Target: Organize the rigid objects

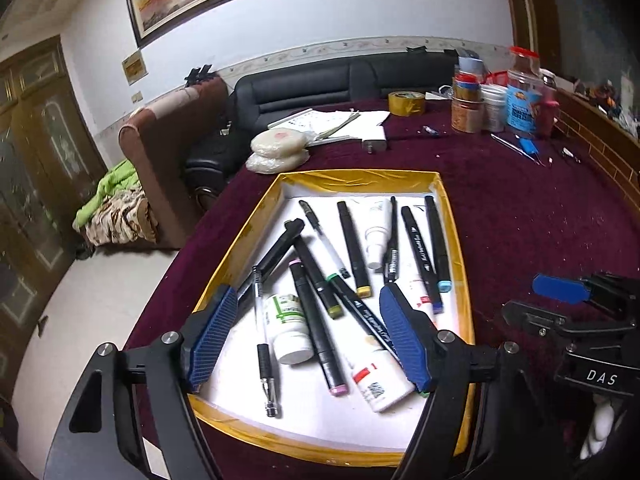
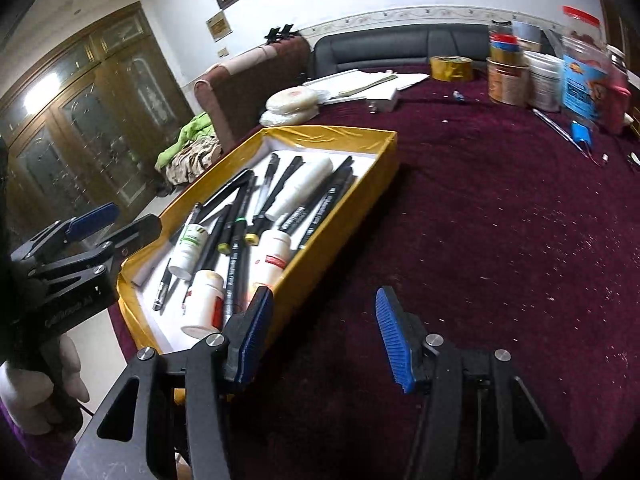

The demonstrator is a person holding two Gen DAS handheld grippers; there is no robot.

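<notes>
Left hand-held gripper (image 1: 308, 336): jaws wide apart, nothing between the pads, poised above the yellow-rimmed tray (image 1: 248, 240). Right hand-held gripper (image 2: 320, 340): jaws parted, empty, over the bare maroon surface (image 2: 500, 220) just beside the tray's right wall. Tray contents — black markers (image 1: 352, 248) with coloured end caps, a clear pen (image 1: 264, 344), small white bottles (image 1: 290, 330) and a white tube (image 1: 378, 230), lying loose and crossed. Far edge of surface — tape roll (image 1: 406, 102), jars (image 1: 520, 92), papers (image 1: 332, 122).
</notes>
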